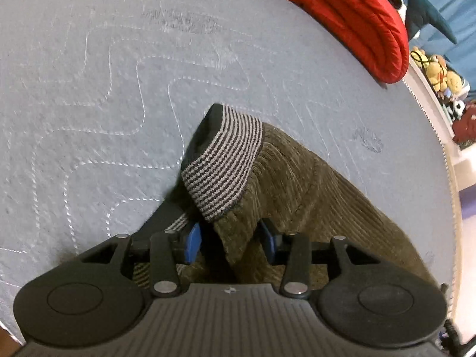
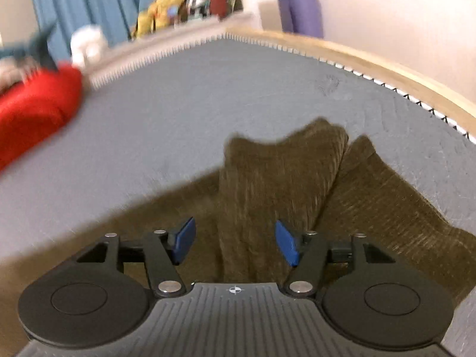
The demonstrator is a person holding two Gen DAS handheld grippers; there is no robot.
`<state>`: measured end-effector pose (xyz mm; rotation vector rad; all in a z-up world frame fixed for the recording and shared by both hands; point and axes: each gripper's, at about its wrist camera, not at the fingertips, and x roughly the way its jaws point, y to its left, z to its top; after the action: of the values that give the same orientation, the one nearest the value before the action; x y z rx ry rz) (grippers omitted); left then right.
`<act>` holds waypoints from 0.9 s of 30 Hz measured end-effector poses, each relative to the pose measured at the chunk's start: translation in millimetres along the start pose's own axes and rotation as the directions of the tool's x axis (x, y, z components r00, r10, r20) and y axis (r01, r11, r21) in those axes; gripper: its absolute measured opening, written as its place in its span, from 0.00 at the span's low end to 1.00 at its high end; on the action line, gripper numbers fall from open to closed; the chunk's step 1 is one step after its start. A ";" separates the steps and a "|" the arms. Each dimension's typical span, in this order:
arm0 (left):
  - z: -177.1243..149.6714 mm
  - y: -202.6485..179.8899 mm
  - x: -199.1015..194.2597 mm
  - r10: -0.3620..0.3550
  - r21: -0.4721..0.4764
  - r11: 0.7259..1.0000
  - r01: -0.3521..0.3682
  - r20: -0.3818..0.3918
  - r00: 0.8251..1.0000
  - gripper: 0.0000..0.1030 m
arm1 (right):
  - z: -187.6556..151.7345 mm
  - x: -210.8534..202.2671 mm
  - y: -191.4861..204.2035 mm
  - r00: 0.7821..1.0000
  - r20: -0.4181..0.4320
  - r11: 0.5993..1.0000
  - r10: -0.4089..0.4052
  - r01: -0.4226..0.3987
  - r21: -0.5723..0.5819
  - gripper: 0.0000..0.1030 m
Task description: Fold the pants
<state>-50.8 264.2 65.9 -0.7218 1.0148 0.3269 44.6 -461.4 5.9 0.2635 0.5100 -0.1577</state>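
Your left gripper (image 1: 230,242) had a dark grey ribbed body with a small cross-in-circle mark at the middle of its front edge. On each side of this body sat a round black housing with a shallow disc pressed into its top. From these, black link arms went forward, joined by flat silver pins. The fingers (image 1: 192,242) carried bright blue pads. At the lower right corner of that view a black cable showed.

Your right gripper (image 2: 236,242) was built the same: ribbed grey body, the same cross mark, two round black housings, black links with silver pins, and blue pads on its fingers (image 2: 287,244).
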 end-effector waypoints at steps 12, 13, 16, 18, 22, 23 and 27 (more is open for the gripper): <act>-6.7 -19.3 -21.2 0.000 0.111 0.994 -0.012 0.108 0.994 0.12 | 3.4 -19.4 -25.8 0.986 0.150 0.994 -0.077 0.064 0.090 0.07; -9.7 -21.9 -30.4 -0.010 0.118 0.993 -0.005 0.129 0.992 0.12 | 6.5 -34.2 -37.4 0.977 0.201 0.987 -0.075 0.044 0.156 0.07; -14.5 -26.0 -51.5 -0.054 0.150 0.988 0.030 0.161 0.985 0.12 | 6.2 -72.8 -65.1 0.936 0.318 0.955 -0.151 0.056 0.290 0.07; -17.3 -24.8 -57.2 -0.063 0.169 0.985 0.039 0.143 0.988 0.12 | 0.3 -78.4 -85.7 0.941 0.279 0.926 -0.191 0.078 0.370 0.06; -18.6 -13.1 -58.3 -0.078 0.170 0.983 0.063 0.083 0.993 0.12 | -22.8 -64.5 -126.5 0.974 0.083 0.855 -0.212 0.144 0.498 0.04; -19.6 -9.2 -57.2 -0.080 0.171 0.983 0.068 0.068 0.994 0.12 | -25.2 -64.2 -136.2 0.976 0.074 0.845 -0.205 0.139 0.517 0.08; -19.0 -2.0 -48.8 -0.077 0.169 0.983 0.071 0.031 0.997 0.13 | -31.0 -52.9 -167.0 0.995 0.064 0.820 -0.078 0.028 0.572 0.20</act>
<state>-86.9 253.5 102.5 -0.5969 0.9651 0.1870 -50.9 -607.4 -28.7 0.8318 0.3740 -0.3773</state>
